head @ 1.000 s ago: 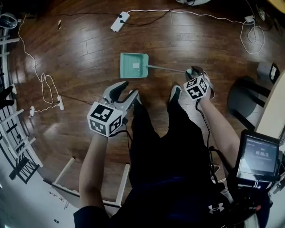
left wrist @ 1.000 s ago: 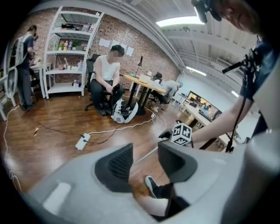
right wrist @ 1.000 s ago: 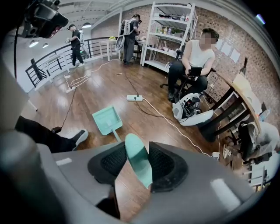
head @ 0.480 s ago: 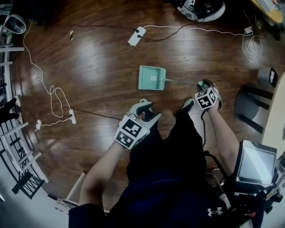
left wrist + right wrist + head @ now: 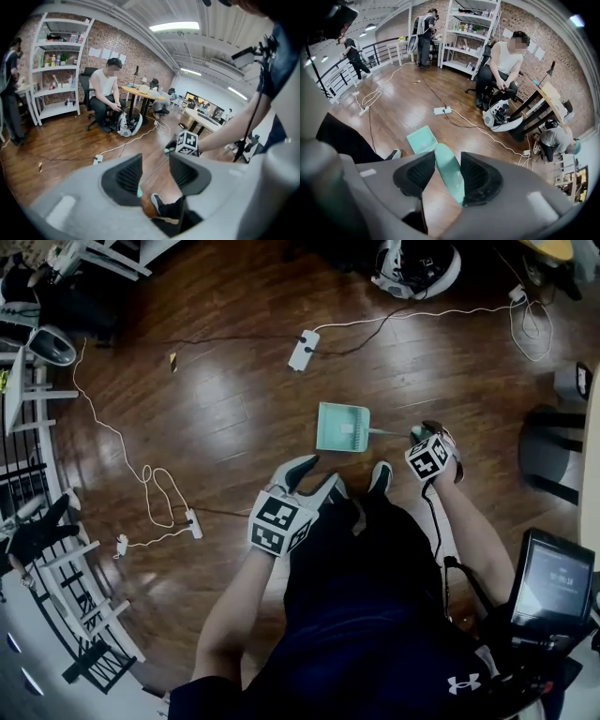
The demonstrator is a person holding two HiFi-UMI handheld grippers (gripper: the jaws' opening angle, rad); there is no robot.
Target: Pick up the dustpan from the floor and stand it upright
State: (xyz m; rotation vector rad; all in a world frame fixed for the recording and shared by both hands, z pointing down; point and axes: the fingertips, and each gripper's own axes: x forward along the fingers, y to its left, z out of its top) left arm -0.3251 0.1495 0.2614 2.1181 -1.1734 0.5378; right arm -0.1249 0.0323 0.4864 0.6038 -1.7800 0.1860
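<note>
A teal dustpan [image 5: 342, 426] has its pan on the wood floor, and its thin handle rises steeply to the right. My right gripper [image 5: 427, 434] holds the teal grip end [image 5: 449, 171] between its pads. Those jaws are opening, though the grip still touches both pads. The pan [image 5: 422, 139] shows below on the floor in the right gripper view. My left gripper [image 5: 317, 474] hangs open and empty over the person's legs, left of the pan. Between its jaws [image 5: 154, 164] I see only the handle rod, the floor and a shoe.
A white power strip [image 5: 303, 350] and its cable lie beyond the pan, and another strip [image 5: 192, 523] with looped cord lies at left. A dark chair [image 5: 548, 442] stands at right and a railing [image 5: 56, 596] at left. A seated person [image 5: 105, 93] works by a desk.
Both grippers have risen. The right one has lifted the handle end, so the handle stands steeper over the pan. The left gripper has drifted toward the middle, still empty.
</note>
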